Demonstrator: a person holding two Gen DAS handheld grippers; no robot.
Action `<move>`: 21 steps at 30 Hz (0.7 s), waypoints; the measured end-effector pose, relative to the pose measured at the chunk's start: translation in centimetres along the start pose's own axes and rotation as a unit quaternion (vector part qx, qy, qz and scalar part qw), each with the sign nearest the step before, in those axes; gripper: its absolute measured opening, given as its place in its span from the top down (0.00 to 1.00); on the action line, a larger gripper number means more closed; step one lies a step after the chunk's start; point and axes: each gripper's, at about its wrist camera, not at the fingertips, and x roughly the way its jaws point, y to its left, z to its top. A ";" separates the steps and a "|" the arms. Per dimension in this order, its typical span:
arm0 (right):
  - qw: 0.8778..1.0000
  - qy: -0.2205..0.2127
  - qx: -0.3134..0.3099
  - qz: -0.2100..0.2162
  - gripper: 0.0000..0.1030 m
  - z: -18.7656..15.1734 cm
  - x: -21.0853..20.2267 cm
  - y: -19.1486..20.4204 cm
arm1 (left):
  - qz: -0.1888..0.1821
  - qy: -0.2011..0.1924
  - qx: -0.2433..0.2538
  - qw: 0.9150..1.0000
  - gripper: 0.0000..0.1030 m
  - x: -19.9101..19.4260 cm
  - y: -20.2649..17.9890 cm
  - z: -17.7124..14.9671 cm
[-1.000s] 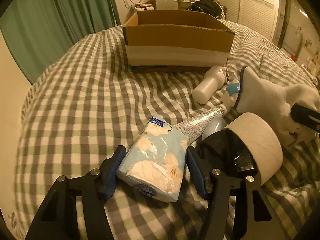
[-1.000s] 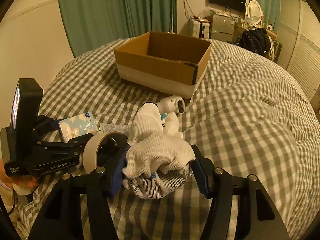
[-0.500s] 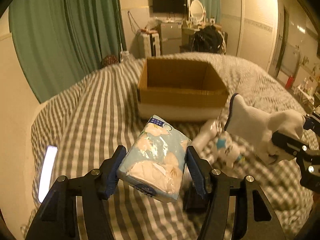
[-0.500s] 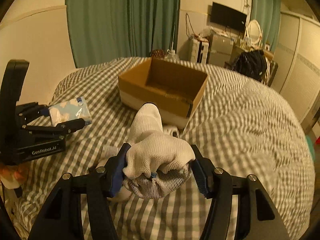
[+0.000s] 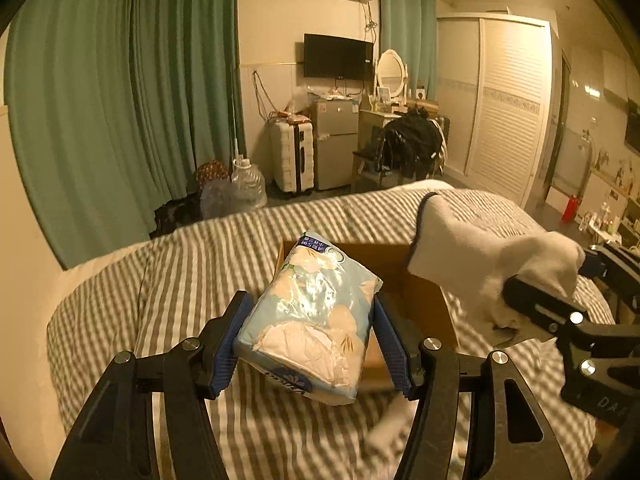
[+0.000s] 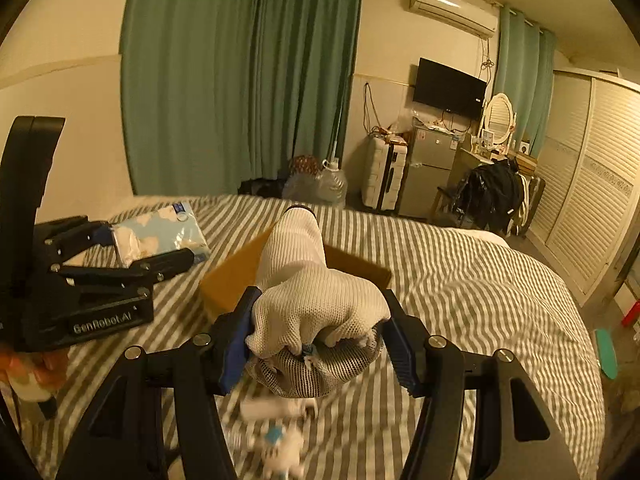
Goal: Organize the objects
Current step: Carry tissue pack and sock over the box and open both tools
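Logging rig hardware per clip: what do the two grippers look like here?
Both the left gripper and right gripper are matte black linkage frames with silver bolts and ribbed blue finger pads. The left's body reads "GenRobot.AI" in pale letters. No cables or sleeves show.

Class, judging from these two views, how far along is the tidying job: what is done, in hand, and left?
Done: nothing visibly in the cardboard box yet. In hand: left gripper holds the tissue pack; right gripper holds the white gloves. Left: blurred small items on the bed.
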 end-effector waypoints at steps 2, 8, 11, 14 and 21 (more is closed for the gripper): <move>1.000 -0.002 0.004 0.002 0.43 1.1 1.6 -0.3 | 0.000 -0.002 -0.001 1.000 0.39 1.9 0.2 1.4; 1.000 -0.002 0.019 0.006 0.43 4.1 8.1 -1.4 | 0.007 0.005 0.005 1.000 0.39 8.4 0.3 3.9; 0.999 0.006 0.029 0.011 0.43 4.8 11.1 -2.3 | -0.003 0.010 0.020 1.000 0.39 11.6 0.0 3.9; 0.999 0.023 0.042 0.019 0.43 4.6 14.5 -3.3 | -0.011 0.028 0.036 0.999 0.39 14.3 -0.6 2.7; 0.991 0.082 0.093 0.055 0.44 0.2 19.8 -5.3 | -0.013 0.062 0.073 0.995 0.39 17.5 -2.1 0.2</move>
